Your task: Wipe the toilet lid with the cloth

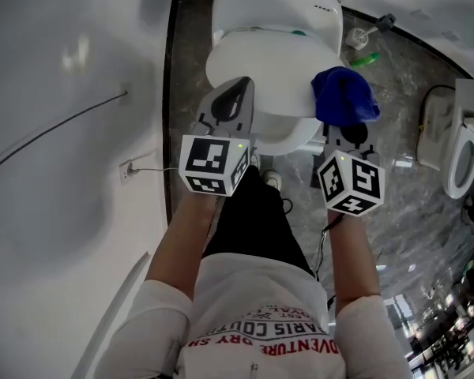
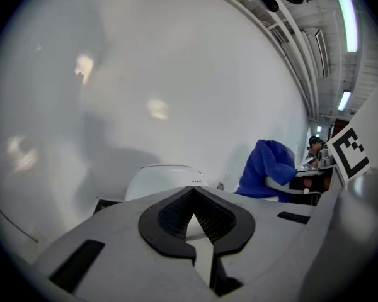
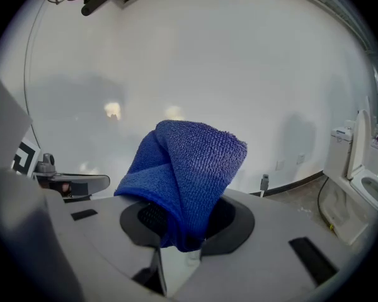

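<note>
The left gripper (image 1: 231,97) is held above the front-left part of the closed toilet lid (image 1: 257,61). Its jaws are brought together on nothing, and only white porcelain is seen past the tips. Moving right across the lid, the right gripper (image 3: 186,234) is clenched on the blue cloth (image 3: 190,168). The cloth is pinched at its lower fold, and the rest is bunched up and standing above the jaws. From the head view the cloth is placed over the lid's right edge; whether it touches the lid cannot be told.

The wipe itself looks not yet begun. For a good stroke, the cloth should be tipped down so a broad fold is pressed flat on the lid, not the hard jaw tips. The clamp should be kept firm so the cloth is not dragged free. Overlapping passes from the right edge leftward are advised, with the left gripper drawn clear of the path.
</note>
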Demonstrator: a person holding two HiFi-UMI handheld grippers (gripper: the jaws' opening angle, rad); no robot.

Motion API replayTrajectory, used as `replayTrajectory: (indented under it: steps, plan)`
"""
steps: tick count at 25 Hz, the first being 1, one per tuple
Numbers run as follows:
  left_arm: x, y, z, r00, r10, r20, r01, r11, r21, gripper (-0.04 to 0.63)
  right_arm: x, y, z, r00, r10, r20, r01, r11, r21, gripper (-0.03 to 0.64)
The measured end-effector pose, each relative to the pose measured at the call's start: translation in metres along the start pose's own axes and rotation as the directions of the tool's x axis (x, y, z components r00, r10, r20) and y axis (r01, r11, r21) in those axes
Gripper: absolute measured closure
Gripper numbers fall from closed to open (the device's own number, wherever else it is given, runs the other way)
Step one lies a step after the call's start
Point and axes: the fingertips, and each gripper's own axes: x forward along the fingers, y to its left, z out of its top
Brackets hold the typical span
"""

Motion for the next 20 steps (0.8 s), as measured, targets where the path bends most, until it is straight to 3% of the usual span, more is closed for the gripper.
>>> replayTrajectory:
  steps: [5, 13, 20]
  plan:
    - [-0.015, -0.011, -0.042, 0.997, 0.061, -0.037, -0.062, 0.998, -0.023, 0.589, -0.018, -0.002, -0.04, 0.999, 0.03, -0.038, -0.03, 0.999, -0.009, 0.529]
    - [-0.031, -0.031, -0.126, 0.984, 0.049, -0.17, -0.051, 0.999, -0.008, 0.589, -0.036, -0.001, -0.114, 0.993, 0.058, -0.102, -0.057, 0.998, 0.013, 0.529]
    - [-0.036, -0.035, -0.193, 0.973, 0.087, -0.213, -0.095, 0.995, -0.026, 0.589, -0.037, -0.005, -0.178, 0.985, 0.076, -0.158, -0.076, 0.997, 0.001, 0.529]
